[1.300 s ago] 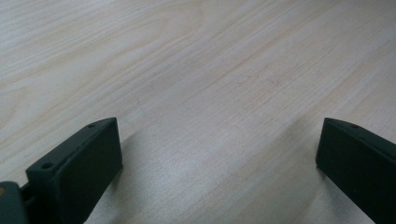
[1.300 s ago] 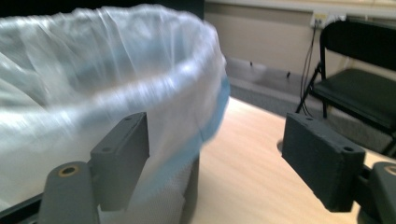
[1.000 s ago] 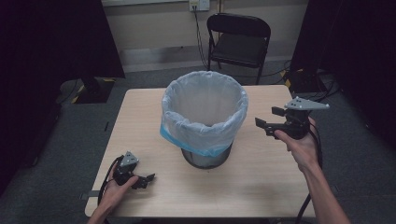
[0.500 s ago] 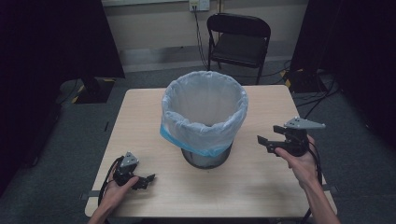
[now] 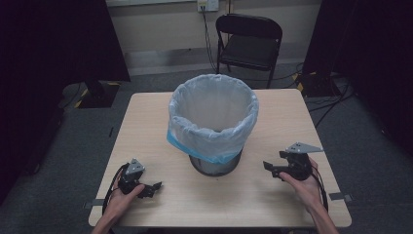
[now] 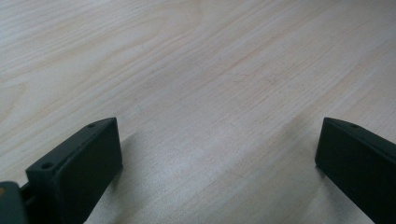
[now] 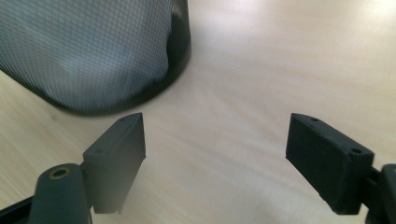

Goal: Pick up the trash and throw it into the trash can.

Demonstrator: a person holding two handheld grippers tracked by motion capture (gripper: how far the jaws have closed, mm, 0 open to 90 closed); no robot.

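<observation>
bin: a round wire-mesh bin (image 5: pixel 214 161) stands upright near the middle of the desk (image 5: pixel 272 195), lined with a pale plastic bag (image 5: pixel 209 122) whose edge folds down over the rim, with a blue hem at the bottom of the fold.
left tongs: the left tongs (image 5: pixel 155 186) rest low on the desk at about 8 o'clock from the bin, well apart from it, jaws spread wide with nothing between them.
right tongs: the right tongs (image 5: pixel 269 168) sit just above the desk at about 4 o'clock from the bin, near its base but not touching, jaws released and empty, pointing toward the bin.
materials: desk is light wood grain, smooth and matte; tongs are black with flat blocky pads; bag is thin and crinkled.
right gripper view: fine dark mesh (image 7: pixel 84 51) with the pale bag behind it, and the bin's solid dark base ring at 11 o'clock from the jaws.
left gripper view: bare wood grain (image 6: pixel 210 84) between the jaws.
high view: a black folding chair (image 5: pixel 249 41) behind the desk.
</observation>
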